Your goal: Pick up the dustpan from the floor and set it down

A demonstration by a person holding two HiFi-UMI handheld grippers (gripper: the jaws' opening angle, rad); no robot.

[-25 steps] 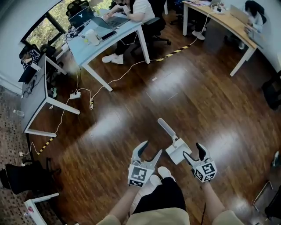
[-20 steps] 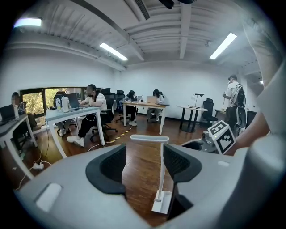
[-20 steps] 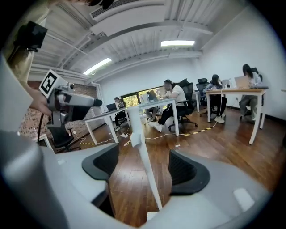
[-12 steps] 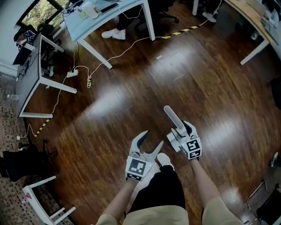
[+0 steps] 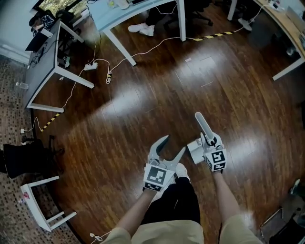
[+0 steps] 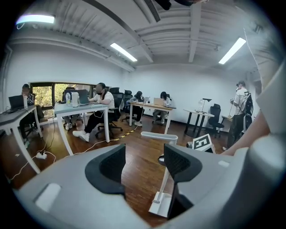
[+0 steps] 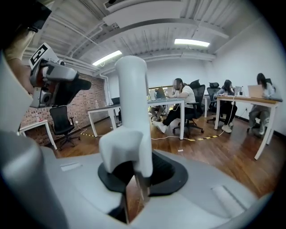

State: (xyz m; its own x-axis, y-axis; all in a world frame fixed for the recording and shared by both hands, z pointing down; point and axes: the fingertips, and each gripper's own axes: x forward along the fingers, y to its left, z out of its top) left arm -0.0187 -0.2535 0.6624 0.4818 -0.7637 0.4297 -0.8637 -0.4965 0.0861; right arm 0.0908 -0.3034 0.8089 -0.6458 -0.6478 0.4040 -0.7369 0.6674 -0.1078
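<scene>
Left gripper (image 5: 174, 144): the fingers are held partly apart and nothing is gripped between them; it is kept just left of the dustpan (image 5: 202, 123), clear of it.
Right gripper (image 5: 210, 139): the fingers are closed on the lower end of the dustpan's handle.
Dustpan: white; the pan is seen low at the floor (image 5: 143, 109) and the handle is pointed up and away.
Floor: dark wood, marked by glare.
Beyond: a white cable (image 5: 143, 51) is trailed towards a pale blue tabletop (image 5: 138, 7).

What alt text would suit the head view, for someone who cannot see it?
The right tongs grip a white dustpan by its handle on a dark wooden floor. The left tongs hang open beside it, holding nothing. Desks stand farther off.
</scene>
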